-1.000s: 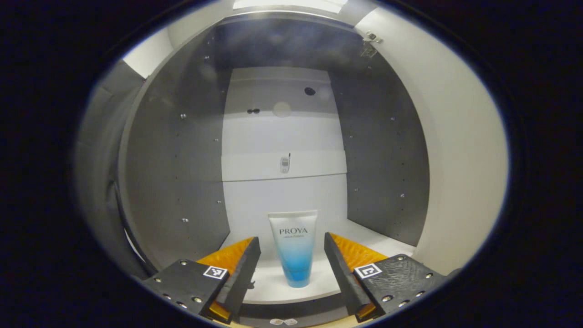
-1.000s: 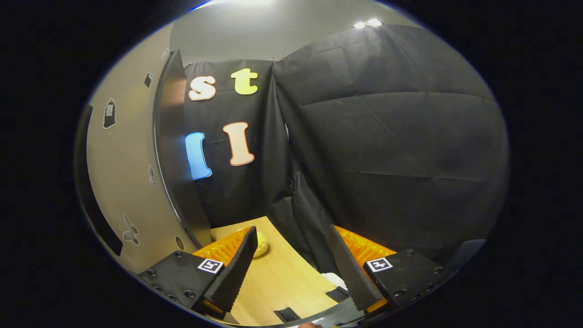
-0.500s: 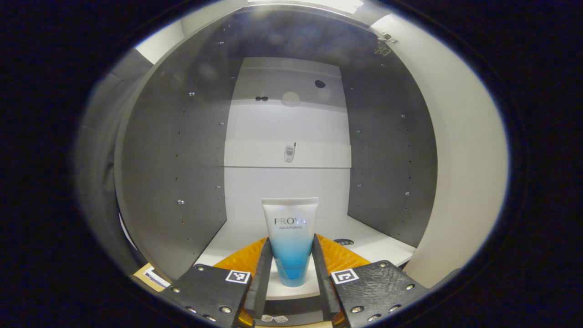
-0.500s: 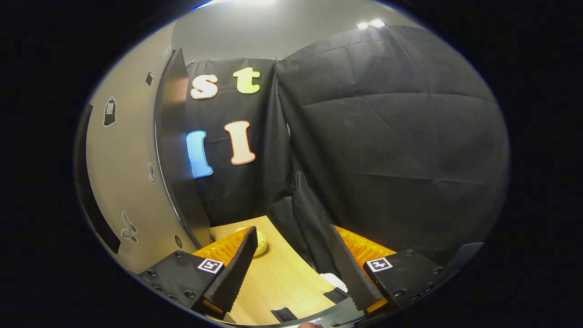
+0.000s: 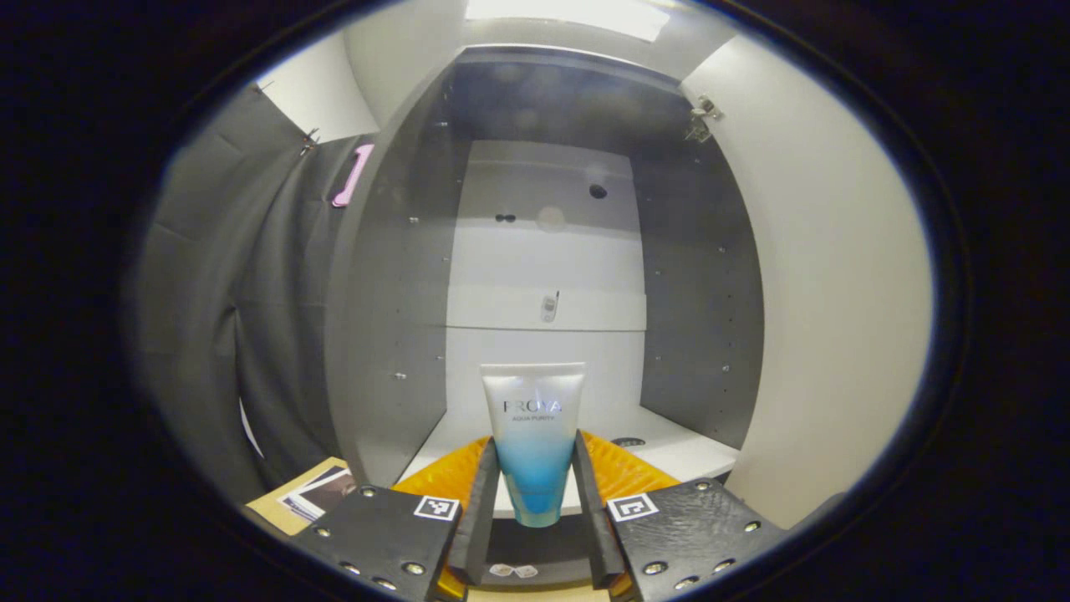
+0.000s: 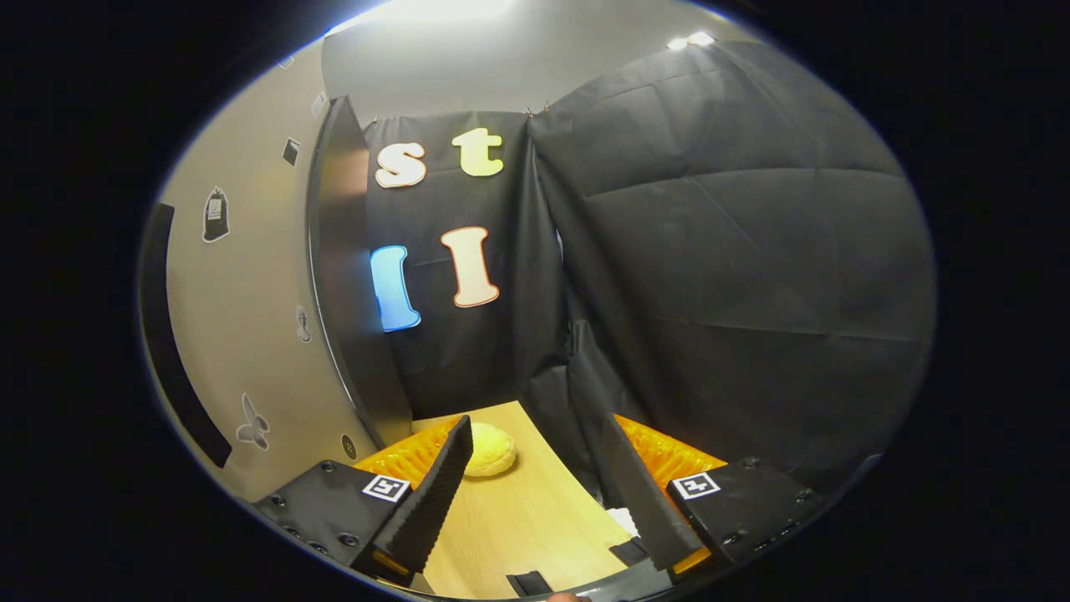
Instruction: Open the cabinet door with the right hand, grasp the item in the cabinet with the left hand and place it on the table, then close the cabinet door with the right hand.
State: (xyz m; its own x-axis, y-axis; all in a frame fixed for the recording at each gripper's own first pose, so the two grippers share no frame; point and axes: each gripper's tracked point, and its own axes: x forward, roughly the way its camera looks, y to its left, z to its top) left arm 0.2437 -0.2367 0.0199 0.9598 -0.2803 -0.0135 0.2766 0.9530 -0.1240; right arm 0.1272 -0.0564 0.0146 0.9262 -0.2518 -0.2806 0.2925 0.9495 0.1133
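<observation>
Your left gripper is clamped on the white-to-blue plastic tube, both fingers pressing its lower sides; the tube stands upright between them, in front of the open grey cabinet. Your right gripper is spread wide, holding nothing, above the light wooden table, with the cabinet door to its left.

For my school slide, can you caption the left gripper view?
Left gripper shut on a white-and-blue tube, in front of the open cabinet.
</observation>
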